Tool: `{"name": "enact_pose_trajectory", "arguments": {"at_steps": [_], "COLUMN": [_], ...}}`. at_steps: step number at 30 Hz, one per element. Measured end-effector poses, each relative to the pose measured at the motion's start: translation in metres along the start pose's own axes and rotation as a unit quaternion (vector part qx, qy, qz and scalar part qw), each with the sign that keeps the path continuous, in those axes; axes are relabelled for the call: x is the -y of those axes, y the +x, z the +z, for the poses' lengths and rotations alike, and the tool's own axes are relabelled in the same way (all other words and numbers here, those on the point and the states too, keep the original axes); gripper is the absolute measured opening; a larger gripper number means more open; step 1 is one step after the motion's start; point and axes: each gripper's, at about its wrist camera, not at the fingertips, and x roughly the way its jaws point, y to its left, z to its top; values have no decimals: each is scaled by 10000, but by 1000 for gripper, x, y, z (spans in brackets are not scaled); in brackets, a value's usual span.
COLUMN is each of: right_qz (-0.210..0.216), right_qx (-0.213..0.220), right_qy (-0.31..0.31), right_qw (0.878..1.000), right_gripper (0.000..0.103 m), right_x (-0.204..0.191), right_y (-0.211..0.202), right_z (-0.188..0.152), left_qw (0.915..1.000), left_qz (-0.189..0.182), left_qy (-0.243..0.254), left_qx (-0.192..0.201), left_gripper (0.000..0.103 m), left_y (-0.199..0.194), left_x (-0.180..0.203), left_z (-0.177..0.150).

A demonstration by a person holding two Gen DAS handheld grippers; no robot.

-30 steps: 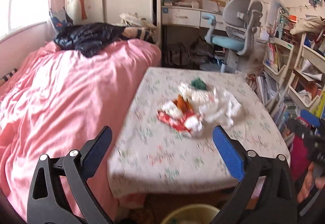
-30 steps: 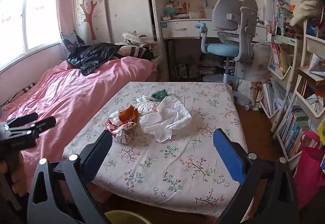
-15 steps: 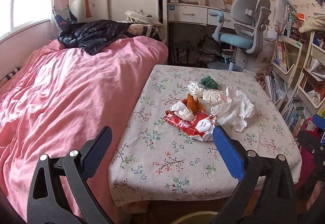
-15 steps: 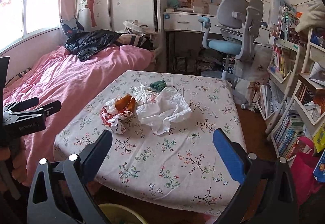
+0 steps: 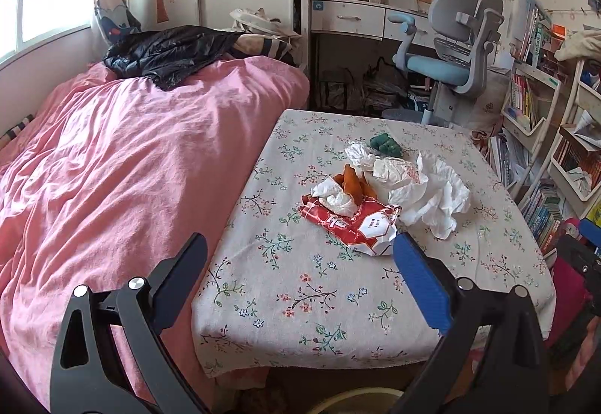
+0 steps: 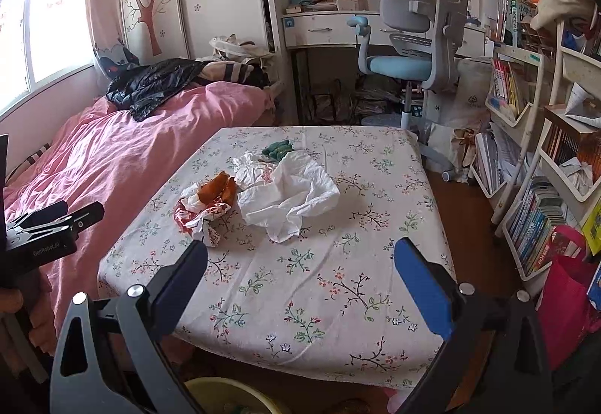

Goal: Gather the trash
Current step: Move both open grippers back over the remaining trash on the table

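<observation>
- Left wrist: I hold the left gripper (image 5: pixel 300 275) spread wide and empty, short of the red wrapper (image 5: pixel 351 224) on the table (image 5: pixel 285 301). Approach step.
- Right wrist: my right gripper (image 6: pixel 300 277) is likewise apart; the white paper (image 6: pixel 289 192) lies mid-table, the bin (image 6: pixel 225 397) below. Next: reach, clamp.

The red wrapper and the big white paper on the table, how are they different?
The red wrapper is red with white print; the white paper is plain white. The wrapper is smaller, the paper spreads wider. The wrapper has orange scraps beside it. Both are crumpled and untouched.
</observation>
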Motion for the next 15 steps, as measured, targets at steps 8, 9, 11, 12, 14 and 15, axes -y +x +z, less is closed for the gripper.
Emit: {"name": "enact_pose_trajectory", "arguments": {"at_steps": [8,9,11,12,14,15], "right_qz": [-44,-49,-52,-50,-50,-52], "right_qx": [-3,-3,-9,-8,-8,-10], "right_qy": [4,6,3,1,-1,-7], "right_qw": [10000,10000,10000,10000,10000,10000], "right_gripper": [96,96,96,96,96,96], "right_x": [2,2,2,2,2,2], "right_y": [-1,-1,-1,-1,-1,-1], "right_z": [-1,-1,-1,-1,-1,-2], "left_qw": [10000,10000,10000,10000,10000,10000], "left_qz": [16,16,12,15,7,10], "left_qy": [-57,-63,-67,-61,-60,-60], "left_qx": [-24,-28,-34,-30,-32,-31], "left_gripper": [96,96,96,96,96,96], "left_y": [3,3,4,3,3,3], "left_x": [-3,-3,-4,-4,-4,-4], "left_z": [0,1,1,1,1,0]}}
